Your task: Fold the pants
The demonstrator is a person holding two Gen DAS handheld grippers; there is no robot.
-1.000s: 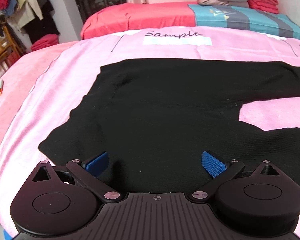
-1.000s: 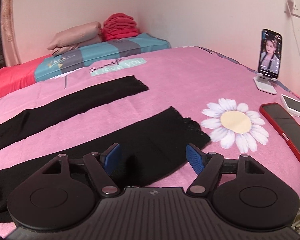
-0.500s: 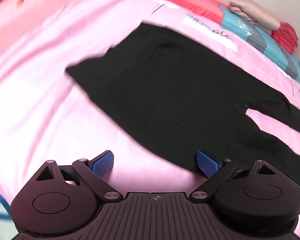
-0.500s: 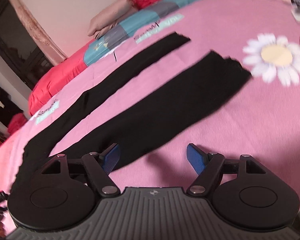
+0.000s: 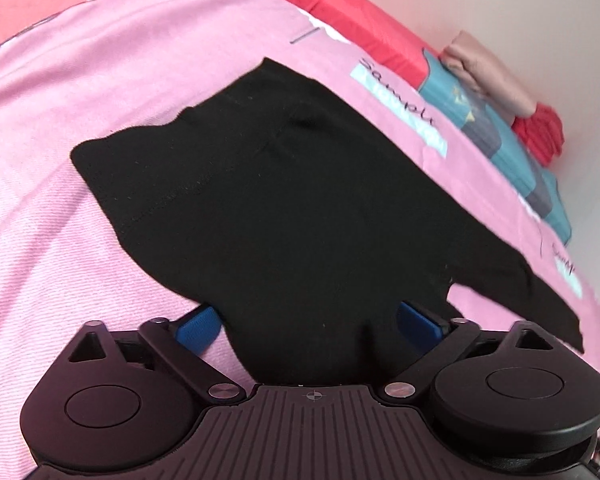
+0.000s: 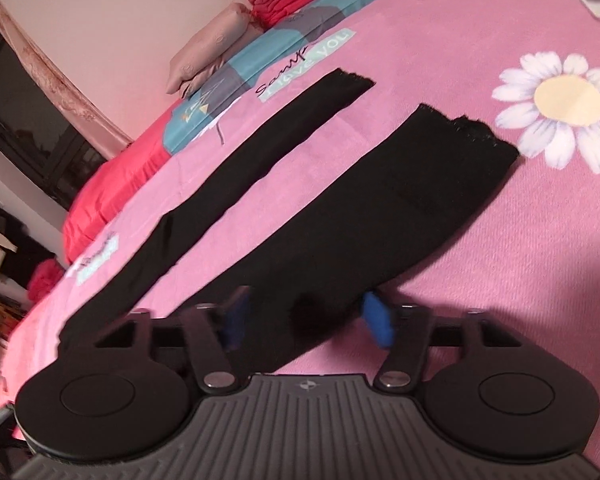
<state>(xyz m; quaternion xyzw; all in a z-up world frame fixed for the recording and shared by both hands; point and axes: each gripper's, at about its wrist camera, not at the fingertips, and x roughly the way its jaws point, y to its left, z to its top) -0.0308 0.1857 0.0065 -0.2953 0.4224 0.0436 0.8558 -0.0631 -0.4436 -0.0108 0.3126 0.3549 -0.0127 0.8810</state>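
Pants [image 5: 300,208] lie flat and black on the pink bed [image 5: 100,80], with both legs stretched out toward the daisy print [image 6: 568,104]. A second ago both grippers looked across the bed from higher up. Now they have tipped down and come in close over the cloth. The left gripper [image 5: 308,322] sits at the waist end, its jaws apart with the near edge of the pants between the blue pads, not squeezed yet. The right gripper [image 6: 306,320] is over the nearer leg, and its jaws are closing with that leg between them. I think the pinch is just starting, so the first fold, one leg over the other, can come next.
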